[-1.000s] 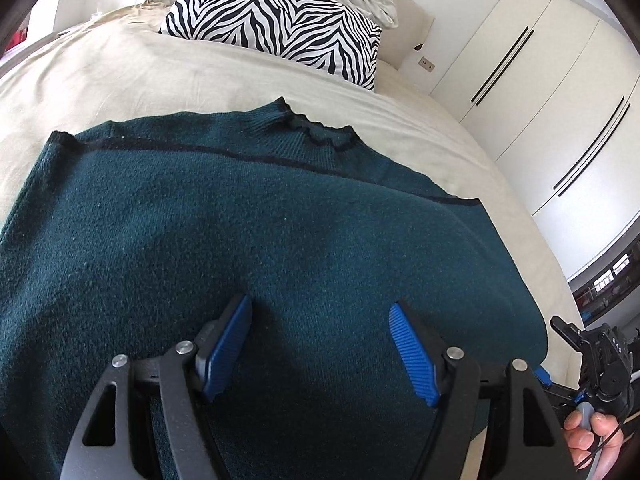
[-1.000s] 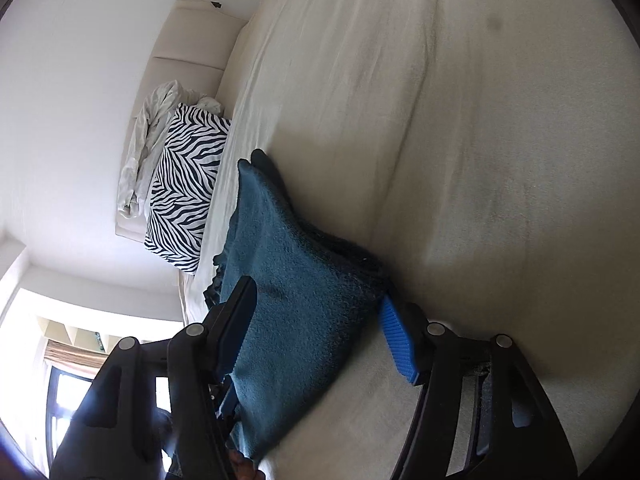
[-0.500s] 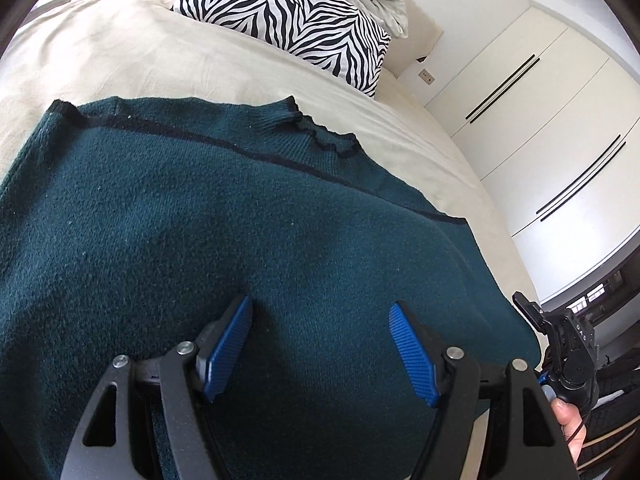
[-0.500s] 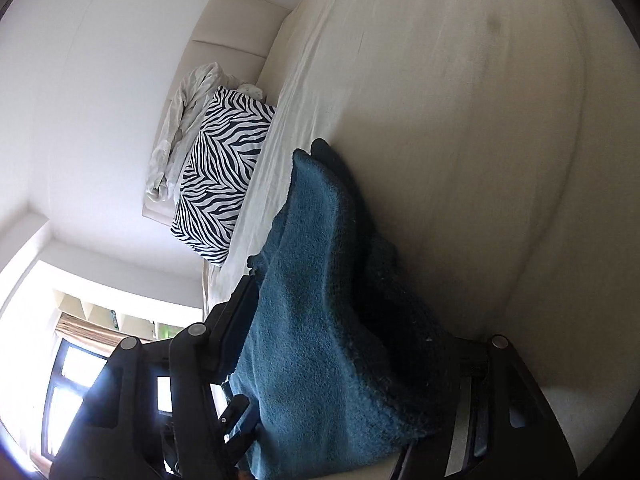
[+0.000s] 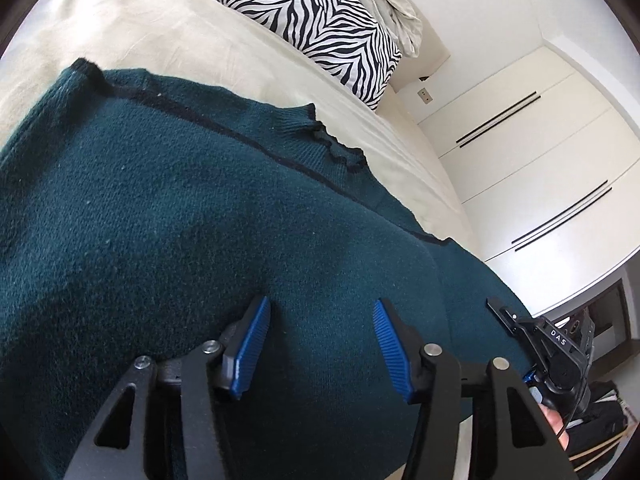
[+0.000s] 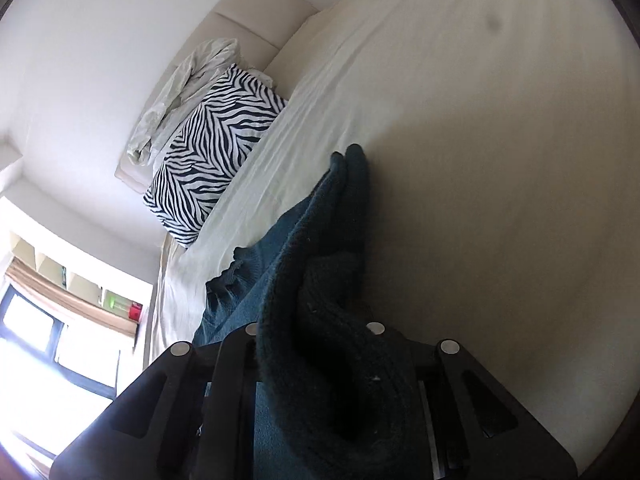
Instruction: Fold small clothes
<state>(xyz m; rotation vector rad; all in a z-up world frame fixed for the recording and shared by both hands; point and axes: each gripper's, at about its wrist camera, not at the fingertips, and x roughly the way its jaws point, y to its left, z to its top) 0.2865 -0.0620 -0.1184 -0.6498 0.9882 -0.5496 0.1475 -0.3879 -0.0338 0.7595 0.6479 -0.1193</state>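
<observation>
A dark green knitted sweater (image 5: pixel 200 220) lies spread flat on the cream bed (image 5: pixel 140 32), its ruffled collar (image 5: pixel 332 148) toward the pillow. My left gripper (image 5: pixel 320 320) hovers open just above the sweater's lower part, blue pads apart. My right gripper (image 6: pixel 316 340) is shut on the sweater's right edge (image 6: pixel 320 280); thick fabric bunches between the jaws and hides the pads. The right gripper also shows in the left wrist view (image 5: pixel 552 348) at the sweater's right side.
A zebra-print pillow (image 5: pixel 312 16) and crumpled white bedding (image 6: pixel 180 84) lie at the head of the bed. White wardrobe doors (image 5: pixel 540 160) stand to the right. Bare cream sheet (image 6: pixel 500 160) stretches beyond the sweater's edge.
My right gripper closed on the sweater's edge, and fabric now fills the jaws. The left gripper stayed open and shifted slightly over the sweater.
</observation>
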